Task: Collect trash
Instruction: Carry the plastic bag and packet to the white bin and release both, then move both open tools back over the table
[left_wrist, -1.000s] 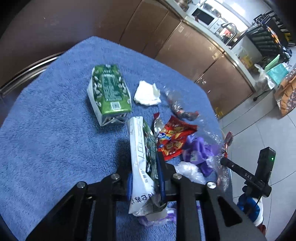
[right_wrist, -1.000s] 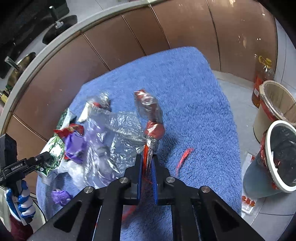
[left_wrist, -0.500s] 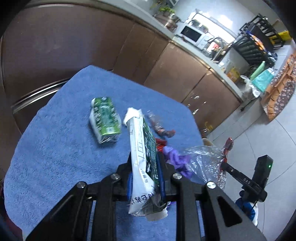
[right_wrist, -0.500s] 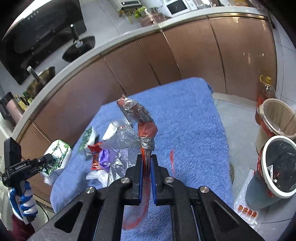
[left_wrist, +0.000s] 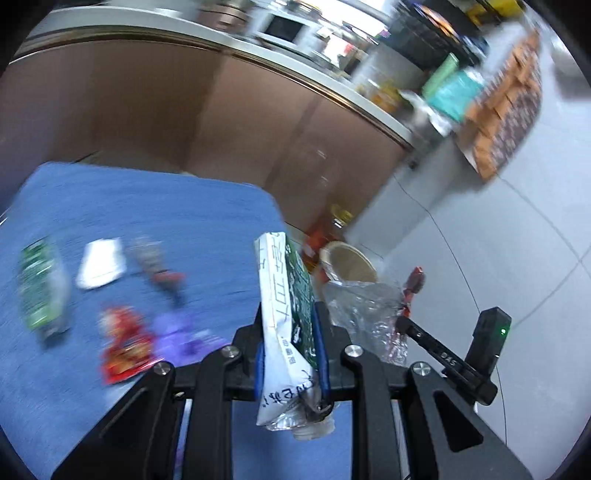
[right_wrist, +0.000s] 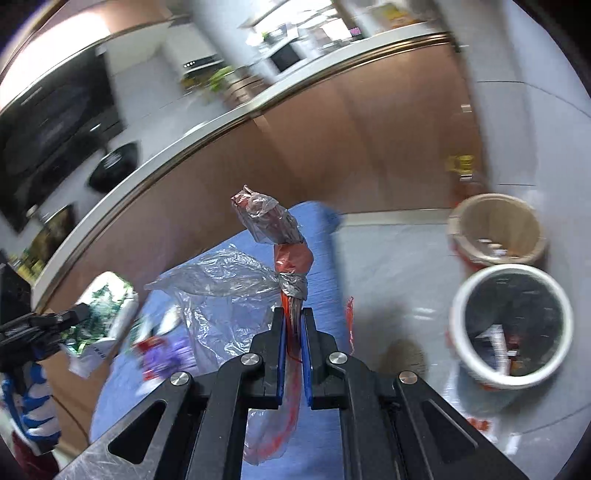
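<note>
My left gripper (left_wrist: 290, 332) is shut on a flattened green-and-white carton (left_wrist: 286, 295), held above the blue towel (left_wrist: 147, 206). My right gripper (right_wrist: 293, 321) is shut on a red and clear plastic wrapper (right_wrist: 288, 266) with crinkled clear film (right_wrist: 221, 295) hanging from it, lifted off the table. On the towel lie a green carton (left_wrist: 40, 288), a white tissue (left_wrist: 99, 262), a red snack wrapper (left_wrist: 123, 343) and purple plastic (left_wrist: 181, 336). Two bins stand on the floor: a white-rimmed one with a black liner (right_wrist: 511, 328) and a tan one (right_wrist: 495, 229).
Brown kitchen cabinets (left_wrist: 221, 122) run behind the table. An oil bottle (right_wrist: 460, 173) stands by the tan bin, which also shows in the left wrist view (left_wrist: 349, 264). The right gripper and its wrapper show in the left wrist view (left_wrist: 443, 354). Grey tiled floor (left_wrist: 498, 240) lies to the right.
Both grippers have risen and swung right, away from the towel toward the bins, each still holding its piece of trash. The bins now sit nearer in the right wrist view.
</note>
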